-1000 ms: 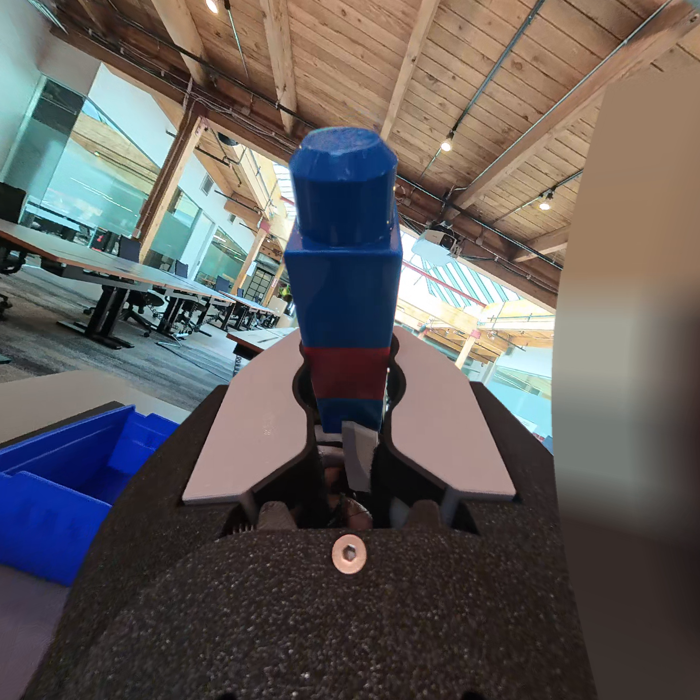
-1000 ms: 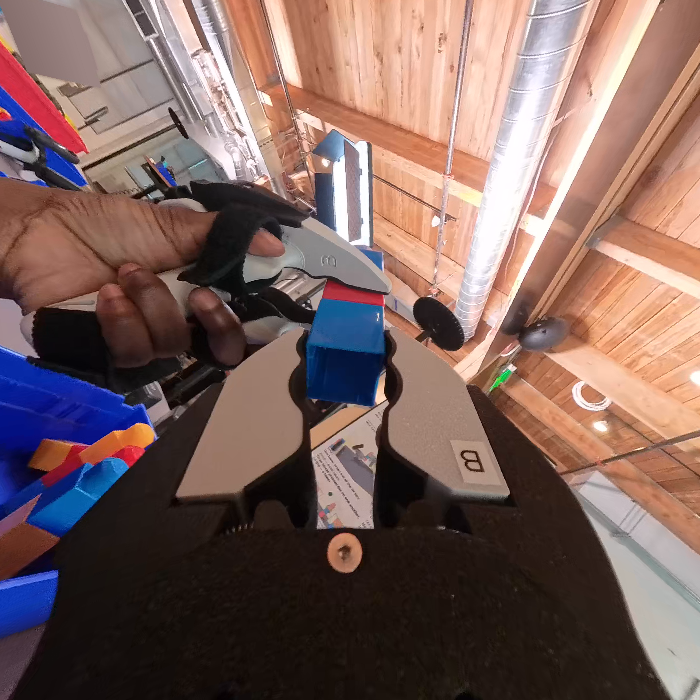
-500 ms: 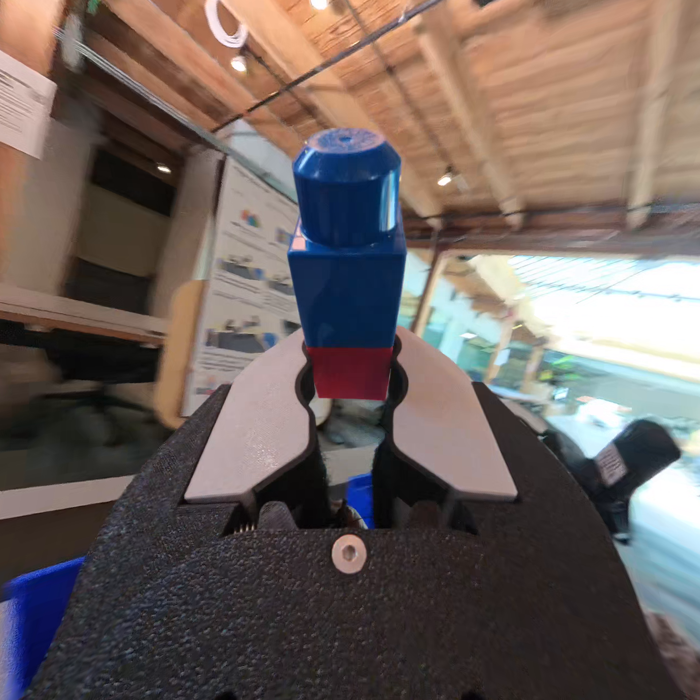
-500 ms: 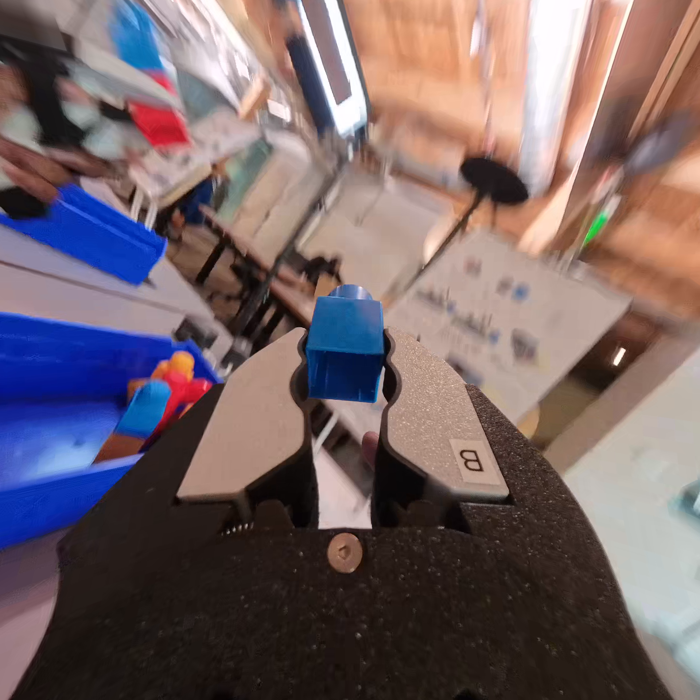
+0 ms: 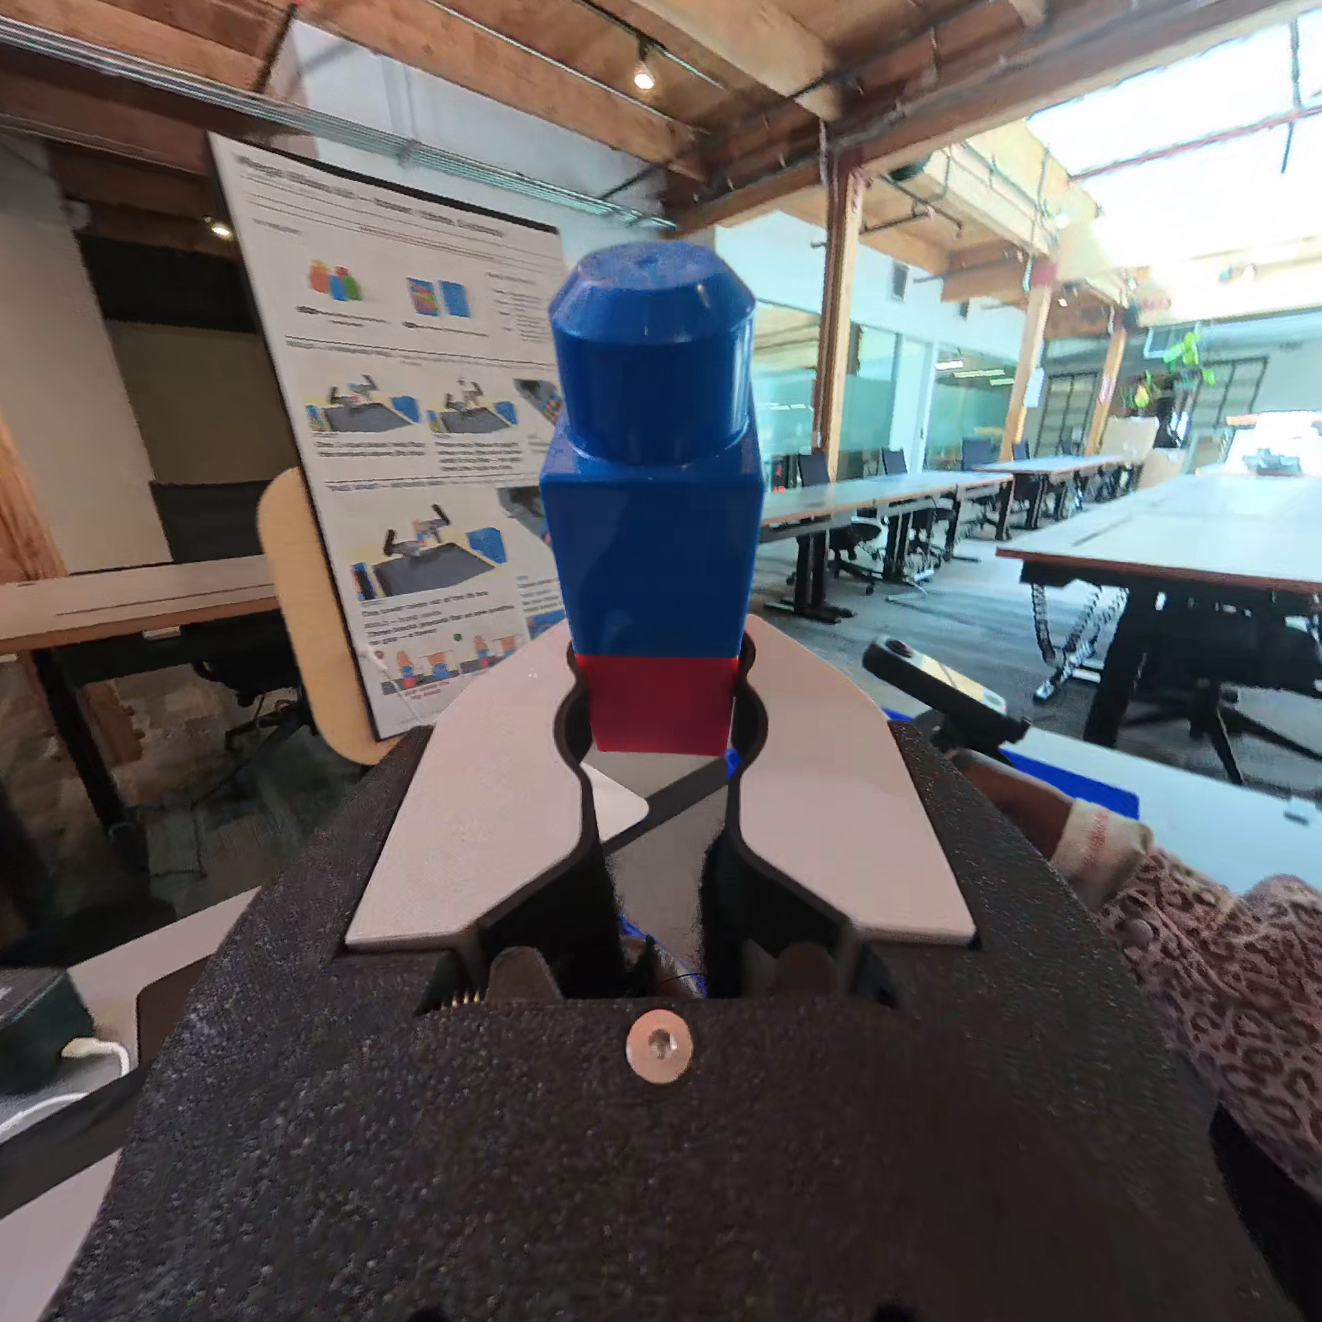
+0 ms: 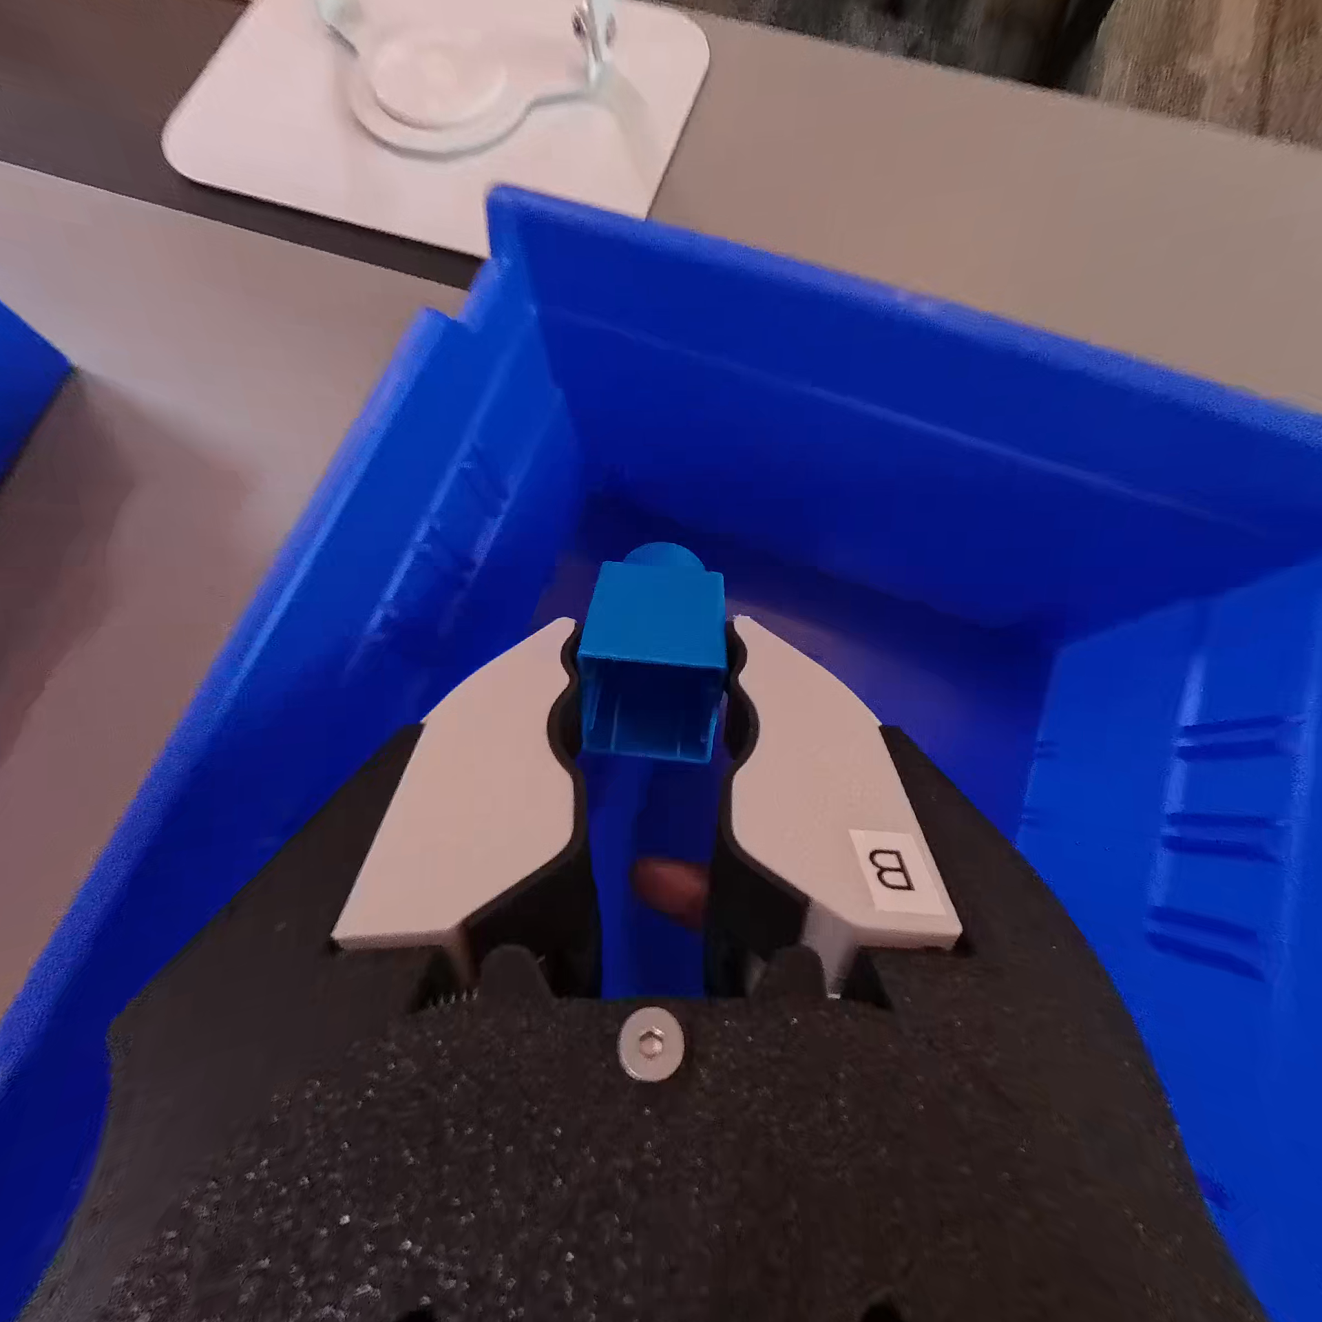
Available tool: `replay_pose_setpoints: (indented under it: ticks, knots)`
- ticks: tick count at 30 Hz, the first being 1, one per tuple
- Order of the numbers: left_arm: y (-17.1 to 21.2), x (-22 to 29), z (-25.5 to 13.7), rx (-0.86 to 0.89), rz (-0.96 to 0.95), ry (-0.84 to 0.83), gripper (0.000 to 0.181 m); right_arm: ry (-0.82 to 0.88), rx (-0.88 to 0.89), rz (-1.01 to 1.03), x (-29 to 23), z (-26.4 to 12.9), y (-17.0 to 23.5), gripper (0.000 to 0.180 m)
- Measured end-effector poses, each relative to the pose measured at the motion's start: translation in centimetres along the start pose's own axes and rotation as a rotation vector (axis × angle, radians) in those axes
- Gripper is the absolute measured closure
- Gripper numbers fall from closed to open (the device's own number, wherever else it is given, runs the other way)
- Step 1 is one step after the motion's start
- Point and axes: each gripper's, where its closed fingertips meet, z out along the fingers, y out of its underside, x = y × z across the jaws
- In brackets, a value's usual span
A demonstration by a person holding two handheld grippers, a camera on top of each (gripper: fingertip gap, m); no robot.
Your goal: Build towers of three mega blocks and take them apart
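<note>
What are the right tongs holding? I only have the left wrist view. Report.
Observer: The right tongs are shut on a single light blue block.
Operator: Tell me where it is.
Observer: Over the floor of a blue bin, between the bin's walls.
Operator: Give me its orientation.
Observer: Its hollow underside faces the camera, and its stud points away, toward the bin floor.
</note>
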Motion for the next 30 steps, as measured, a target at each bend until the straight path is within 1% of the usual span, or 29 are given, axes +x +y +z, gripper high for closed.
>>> replay_pose_setpoints:
  ticks: [4, 8, 10, 11, 12, 14, 16, 17, 19, 21, 22, 23, 24, 25, 27, 28, 30]
  knots:
    - [1.1, 1.9, 1.5, -0.055, 0.024, 0.057, 0.144, 0.000, -0.039, 0.008, -0.1, 1.7, 1.2, 0.143]
    - [1.8, 2.5, 2.2, -0.091, 0.060, 0.069, 0.144, 0.012, -0.024, -0.006, -0.3, 2.1, 0.9, 0.143]
    - [1.7, 2.8, 2.2, -0.085, 0.067, 0.081, 0.144, -0.014, -0.038, -0.009, -0.8, 2.3, 1.1, 0.142]
    - [1.6, 2.9, 2.1, -0.080, 0.061, 0.089, 0.144, -0.028, -0.050, -0.011, -0.9, 2.3, 1.3, 0.135]
    - [1.5, 3.1, 2.1, -0.076, 0.056, 0.096, 0.144, -0.030, -0.047, -0.015, -0.9, 2.0, 1.1, 0.124]
    - [1.6, 3.2, 2.1, -0.077, 0.064, 0.105, 0.144, -0.020, -0.011, -0.027, -0.7, 0.8, -0.1, 0.108]
    - [2.0, 3.3, 2.2, -0.093, 0.086, 0.116, 0.144, -0.007, 0.067, -0.053, -0.6, -1.6, -2.2, 0.103]
    - [2.2, 3.4, 2.3, -0.103, 0.093, 0.127, 0.144, -0.011, 0.138, -0.073, -1.0, -3.3, -3.7, 0.105]
    - [2.9, 4.1, 2.5, -0.121, 0.107, 0.182, 0.144, -0.086, 0.350, -0.120, -3.2, -7.7, -7.6, 0.112]
    - [3.5, 5.5, 2.5, -0.127, 0.144, 0.280, 0.144, -0.258, 0.615, -0.183, -7.5, -13.4, -11.1, 0.116]
    - [3.9, 6.3, 2.5, -0.130, 0.171, 0.331, 0.144, -0.362, 0.738, -0.219, -9.9, -16.4, -12.2, 0.119]
    - [4.4, 7.2, 2.5, -0.141, 0.201, 0.380, 0.144, -0.469, 0.835, -0.256, -12.4, -19.2, -12.8, 0.120]
    - [5.0, 8.1, 2.4, -0.160, 0.233, 0.429, 0.144, -0.579, 0.896, -0.300, -14.8, -21.6, -12.9, 0.120]
    - [5.7, 9.0, 2.3, -0.188, 0.267, 0.477, 0.144, -0.684, 0.927, -0.346, -17.1, -23.6, -12.6, 0.120]
    - [7.1, 10.7, 2.1, -0.243, 0.340, 0.558, 0.144, -0.881, 0.929, -0.436, -21.2, -26.3, -11.3, 0.118]
    - [7.8, 11.4, 2.0, -0.273, 0.365, 0.593, 0.144, -0.944, 0.917, -0.479, -22.7, -26.9, -10.7, 0.115]
    - [8.9, 12.7, 1.8, -0.326, 0.386, 0.659, 0.144, -1.000, 0.895, -0.582, -25.2, -27.2, -9.5, 0.110]
